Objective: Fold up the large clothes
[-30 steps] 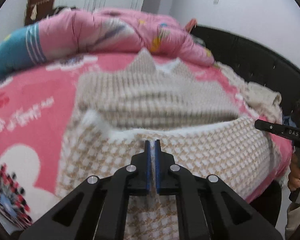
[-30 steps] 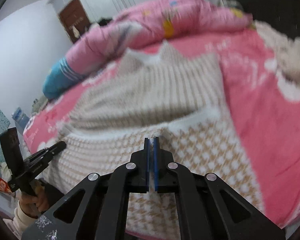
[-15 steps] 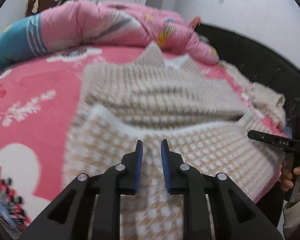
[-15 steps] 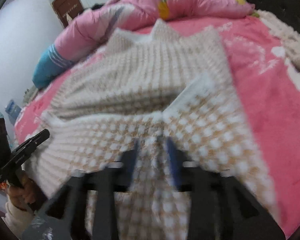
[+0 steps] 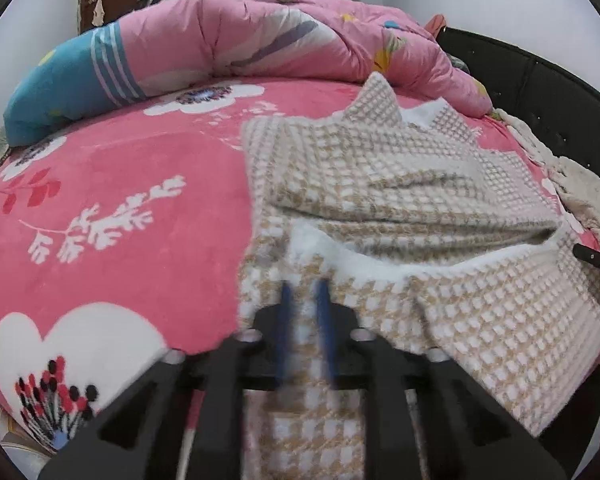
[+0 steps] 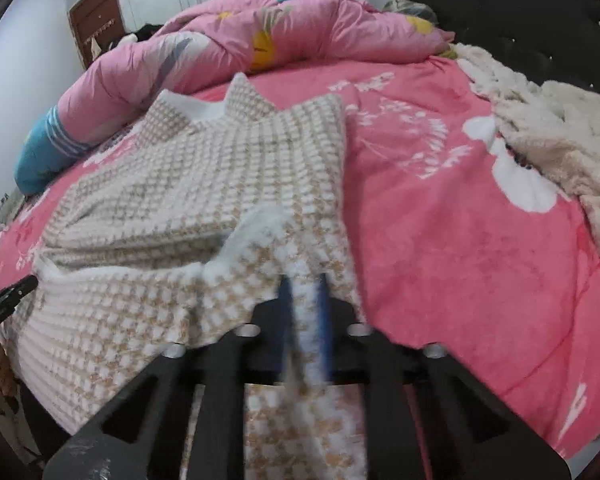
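A beige and white houndstooth fleece sweater (image 5: 400, 184) lies on the pink bed, its collar at the far end. Its lower part is folded up, so a white inner edge shows. My left gripper (image 5: 304, 292) hovers low over the sweater's near left edge. Its blurred blue pads stand a little apart and the jaws are closing, with fabric between them. In the right wrist view, my right gripper (image 6: 304, 284) is over the sweater (image 6: 204, 168) at its near right edge. Its jaws are also closing, with white fleece between the pads. I cannot see either pair of pads pressing the cloth.
The pink flowered sheet (image 5: 112, 184) covers the bed. A rolled pink quilt (image 5: 260, 36) lies along the far side, and a cream blanket (image 6: 556, 132) sits by the black headboard (image 6: 512, 4). The other gripper's tip shows at each view's edge, right tip (image 5: 596, 260), left tip (image 6: 8, 296).
Both grippers were shut at the sweater's white hem edge a second ago. They opened and let it drop, then narrowed again. Each has moved down and outward toward its side of the sweater.
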`<state>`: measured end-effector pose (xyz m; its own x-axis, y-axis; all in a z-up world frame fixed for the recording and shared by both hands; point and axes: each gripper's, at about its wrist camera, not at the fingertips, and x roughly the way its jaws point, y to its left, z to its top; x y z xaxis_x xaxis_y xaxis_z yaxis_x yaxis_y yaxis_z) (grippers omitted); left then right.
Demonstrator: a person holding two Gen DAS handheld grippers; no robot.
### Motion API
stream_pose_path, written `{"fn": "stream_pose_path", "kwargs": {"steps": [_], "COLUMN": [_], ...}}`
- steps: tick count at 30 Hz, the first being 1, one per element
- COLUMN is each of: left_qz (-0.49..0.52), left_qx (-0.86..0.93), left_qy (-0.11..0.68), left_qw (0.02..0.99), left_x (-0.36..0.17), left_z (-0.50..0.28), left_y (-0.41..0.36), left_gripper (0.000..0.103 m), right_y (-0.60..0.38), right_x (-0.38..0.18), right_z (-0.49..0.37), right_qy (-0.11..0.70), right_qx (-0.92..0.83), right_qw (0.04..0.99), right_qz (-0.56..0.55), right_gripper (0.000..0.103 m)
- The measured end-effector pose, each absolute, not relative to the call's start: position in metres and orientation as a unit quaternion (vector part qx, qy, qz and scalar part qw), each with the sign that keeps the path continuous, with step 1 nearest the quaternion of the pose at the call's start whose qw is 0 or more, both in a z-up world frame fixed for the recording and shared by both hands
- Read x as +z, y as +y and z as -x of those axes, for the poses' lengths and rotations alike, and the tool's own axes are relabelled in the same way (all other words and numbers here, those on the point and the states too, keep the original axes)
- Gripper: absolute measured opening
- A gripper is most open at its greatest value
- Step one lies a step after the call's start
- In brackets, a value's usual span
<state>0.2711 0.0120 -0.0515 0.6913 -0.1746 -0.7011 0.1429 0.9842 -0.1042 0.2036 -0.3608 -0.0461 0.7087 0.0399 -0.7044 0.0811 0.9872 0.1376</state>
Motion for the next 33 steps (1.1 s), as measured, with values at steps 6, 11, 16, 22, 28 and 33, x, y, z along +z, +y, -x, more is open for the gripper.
{"fn": "stream_pose_path", "kwargs": {"steps": [6,11,16,22,28,33], "left_qz": [0.031,0.041,0.043,0.041,0.052,0.031], "left_qx": [-0.073,-0.061,-0.059,-0.079,-0.223,-0.208], "left_qy": [0.332,0.396,0.380,0.318,0.360,0.412], "left_qw": [0.940,0.915,0.922,0.944,0.905,0.886], "left_x": [-0.022,-0.066,-0.055,-0.009,-0.021,-0.077], "left_z": [-0.251,-0.279,-0.268,-0.239,-0.234,-0.256], "left_y": [0.024,0.025,0.029,0.032,-0.043,-0.076], "left_gripper": [0.006,0.010,0.028,0.032,0.032,0.032], "right_y": [-0.350,-0.352,-0.359,-0.369,-0.309,-0.254], "right_x": [-0.011,-0.059,-0.062,-0.015,-0.013,-0.081], "right_z": [-0.198,-0.237,-0.228,-0.190,-0.196,-0.228], "right_qy": [0.325,0.388,0.399,0.352,0.365,0.459], "right_qx": [-0.006,-0.026,-0.022,-0.009,0.137,0.129], "right_qw": [0.943,0.920,0.914,0.930,0.913,0.878], "right_qz": [-0.071,-0.054,-0.068,-0.105,-0.122,-0.046], "right_gripper": [0.006,0.006,0.023,0.050,0.050,0.046]}}
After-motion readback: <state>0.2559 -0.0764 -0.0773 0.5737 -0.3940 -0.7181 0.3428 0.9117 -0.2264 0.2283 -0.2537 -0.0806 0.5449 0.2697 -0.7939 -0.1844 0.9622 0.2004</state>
